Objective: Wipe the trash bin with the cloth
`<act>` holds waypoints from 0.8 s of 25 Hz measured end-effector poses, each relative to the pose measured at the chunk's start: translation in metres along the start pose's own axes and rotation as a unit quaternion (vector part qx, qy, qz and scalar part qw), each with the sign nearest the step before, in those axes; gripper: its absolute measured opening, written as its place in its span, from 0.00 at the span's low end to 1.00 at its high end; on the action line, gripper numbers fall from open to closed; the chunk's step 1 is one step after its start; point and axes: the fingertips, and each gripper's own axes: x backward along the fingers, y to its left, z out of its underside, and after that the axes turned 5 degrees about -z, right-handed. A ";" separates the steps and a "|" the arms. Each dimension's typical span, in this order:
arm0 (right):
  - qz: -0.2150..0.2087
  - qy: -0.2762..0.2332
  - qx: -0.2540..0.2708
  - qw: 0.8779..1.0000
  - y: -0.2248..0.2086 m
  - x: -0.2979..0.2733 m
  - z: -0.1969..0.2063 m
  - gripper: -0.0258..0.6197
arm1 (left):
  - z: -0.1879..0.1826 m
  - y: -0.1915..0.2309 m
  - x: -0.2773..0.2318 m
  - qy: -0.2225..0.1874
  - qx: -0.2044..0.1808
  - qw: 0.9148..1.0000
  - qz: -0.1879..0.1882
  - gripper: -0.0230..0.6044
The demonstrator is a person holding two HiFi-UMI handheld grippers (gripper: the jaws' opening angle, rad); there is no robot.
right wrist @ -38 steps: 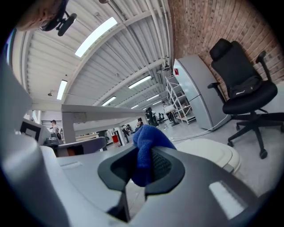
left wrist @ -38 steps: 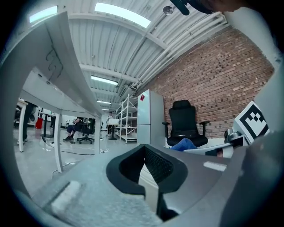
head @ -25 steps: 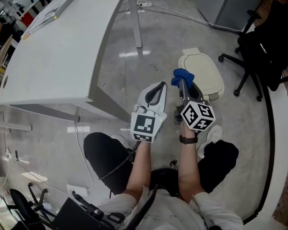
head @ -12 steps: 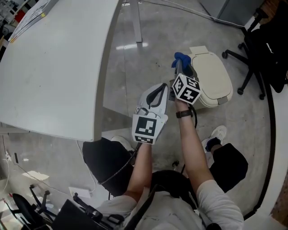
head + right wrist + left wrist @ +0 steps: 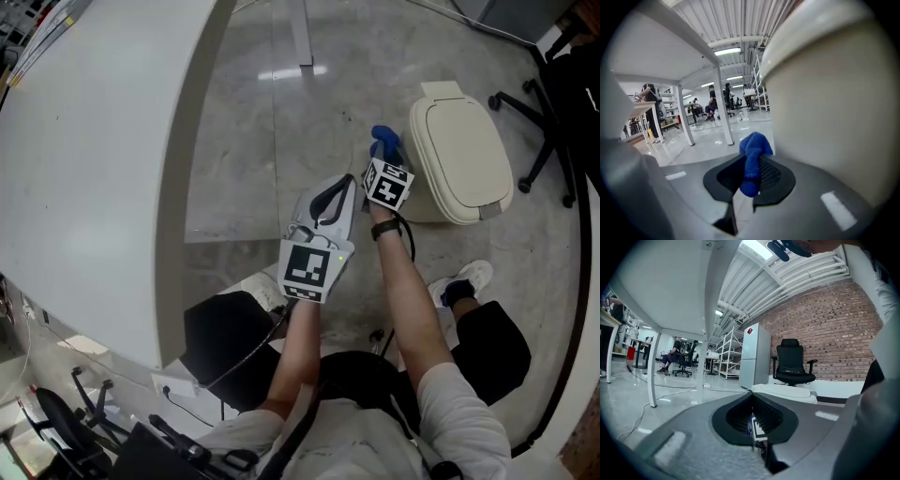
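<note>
The cream trash bin [image 5: 464,159] stands on the floor with its lid down. My right gripper [image 5: 383,157] hangs at the bin's left side, shut on the blue cloth [image 5: 384,141]. In the right gripper view the blue cloth [image 5: 752,157] sticks up from between the jaws of the right gripper [image 5: 752,165]. The bin's wall [image 5: 834,108] fills the right side of that view, very close; I cannot tell whether the cloth touches it. My left gripper [image 5: 330,190] is held left of the right one, jaws shut on nothing. From the left gripper [image 5: 752,397] the bin [image 5: 785,391] lies ahead.
A large white table [image 5: 84,159] covers the left, its leg [image 5: 302,33] standing on the grey floor. A black office chair [image 5: 567,103] is right of the bin. The person's shoe [image 5: 464,279] rests near the bin's front. People sit at desks far off.
The right gripper with the cloth has moved forward and lower, down alongside the bin's left wall. The left gripper has kept its place.
</note>
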 end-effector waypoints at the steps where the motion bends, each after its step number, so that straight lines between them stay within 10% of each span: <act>1: 0.007 0.016 0.002 1.000 -0.005 -0.005 0.017 0.11 | 0.003 0.000 -0.001 0.004 0.000 1.000 0.001 0.04; 12: 0.088 0.152 -0.095 0.980 -0.056 -0.008 0.166 0.11 | 0.032 -0.001 -0.015 0.034 0.005 0.999 0.003 0.04; 20: -0.031 0.015 -0.054 0.998 0.004 0.072 0.041 0.11 | 0.012 0.006 -0.019 0.013 0.009 1.000 -0.001 0.04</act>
